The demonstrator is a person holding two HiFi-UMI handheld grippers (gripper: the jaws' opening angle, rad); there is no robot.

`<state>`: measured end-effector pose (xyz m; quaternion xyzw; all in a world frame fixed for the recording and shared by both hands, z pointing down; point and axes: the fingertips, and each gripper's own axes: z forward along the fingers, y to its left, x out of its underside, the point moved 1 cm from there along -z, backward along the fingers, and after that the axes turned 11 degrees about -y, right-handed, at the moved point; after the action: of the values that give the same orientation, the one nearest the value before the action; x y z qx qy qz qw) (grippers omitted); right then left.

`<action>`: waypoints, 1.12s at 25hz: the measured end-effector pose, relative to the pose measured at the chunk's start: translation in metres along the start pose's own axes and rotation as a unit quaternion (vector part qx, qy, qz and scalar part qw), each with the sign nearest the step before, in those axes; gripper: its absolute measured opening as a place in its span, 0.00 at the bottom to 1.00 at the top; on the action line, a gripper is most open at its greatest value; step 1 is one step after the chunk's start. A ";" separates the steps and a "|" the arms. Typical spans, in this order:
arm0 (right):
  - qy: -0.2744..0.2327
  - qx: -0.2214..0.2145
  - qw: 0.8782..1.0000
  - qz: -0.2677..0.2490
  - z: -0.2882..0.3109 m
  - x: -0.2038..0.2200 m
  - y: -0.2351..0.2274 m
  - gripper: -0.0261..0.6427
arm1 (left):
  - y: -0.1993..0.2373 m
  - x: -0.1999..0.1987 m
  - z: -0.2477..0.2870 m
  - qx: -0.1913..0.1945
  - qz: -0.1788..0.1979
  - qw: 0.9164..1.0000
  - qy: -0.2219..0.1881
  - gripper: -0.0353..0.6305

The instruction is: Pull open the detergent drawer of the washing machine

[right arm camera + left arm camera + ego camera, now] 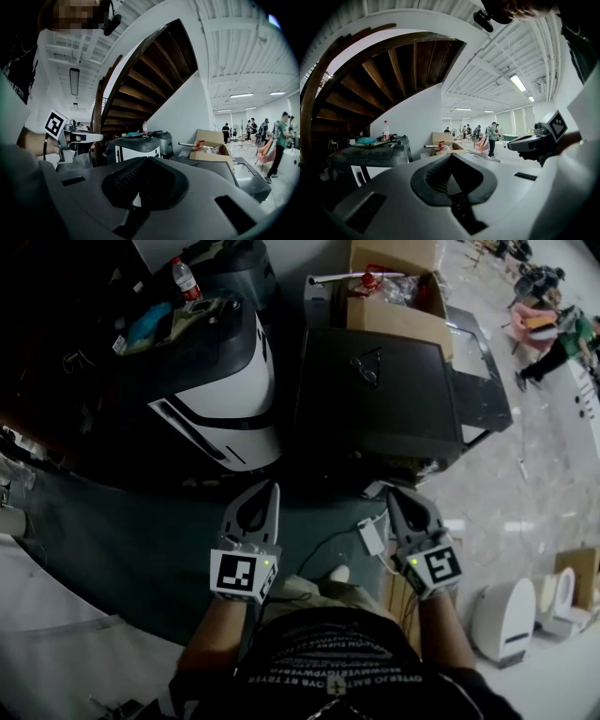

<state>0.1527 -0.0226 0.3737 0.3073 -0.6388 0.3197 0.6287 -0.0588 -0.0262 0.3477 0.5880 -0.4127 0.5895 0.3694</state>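
Observation:
A white and black washing machine [230,395] stands ahead on the left, with a tray of clutter and a plastic bottle [185,277] on top. I cannot pick out its detergent drawer. My left gripper [272,487] is shut and empty, pointing at the machine's front lower corner with a gap between them. To the right, my right gripper [393,493] is also shut and empty, just short of a dark appliance [375,381]. The left gripper view shows the machine [377,157] beyond the closed jaws and the right gripper [520,144] beside them. The right gripper view shows the machine [136,146].
An open cardboard box [394,292] full of items sits behind the dark appliance. A white adapter with a cable [372,537] lies on the floor between the grippers. A white device [502,620] stands at the lower right. People [553,334] are at the far right. A wooden staircase [150,84] rises overhead.

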 end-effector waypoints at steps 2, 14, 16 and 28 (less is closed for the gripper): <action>0.003 -0.007 1.000 0.000 0.005 0.002 -0.005 0.04 | 0.001 0.004 0.002 -0.004 0.013 1.000 0.012 0.06; 0.032 -0.013 0.999 0.012 0.045 0.031 -0.015 0.04 | 0.025 0.032 0.024 0.005 0.012 0.999 0.035 0.06; 0.037 -0.008 0.999 0.012 0.053 0.036 -0.018 0.04 | 0.031 0.041 0.033 0.010 0.016 0.999 0.045 0.06; 0.076 0.018 0.997 0.018 0.101 0.069 -0.030 0.04 | 0.070 0.079 0.080 0.042 0.004 0.997 0.067 0.06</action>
<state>0.1137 -0.1204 0.4433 0.2817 -0.5886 0.3652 0.6639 -0.0955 -0.1305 0.4198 0.5608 -0.3644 0.6454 0.3690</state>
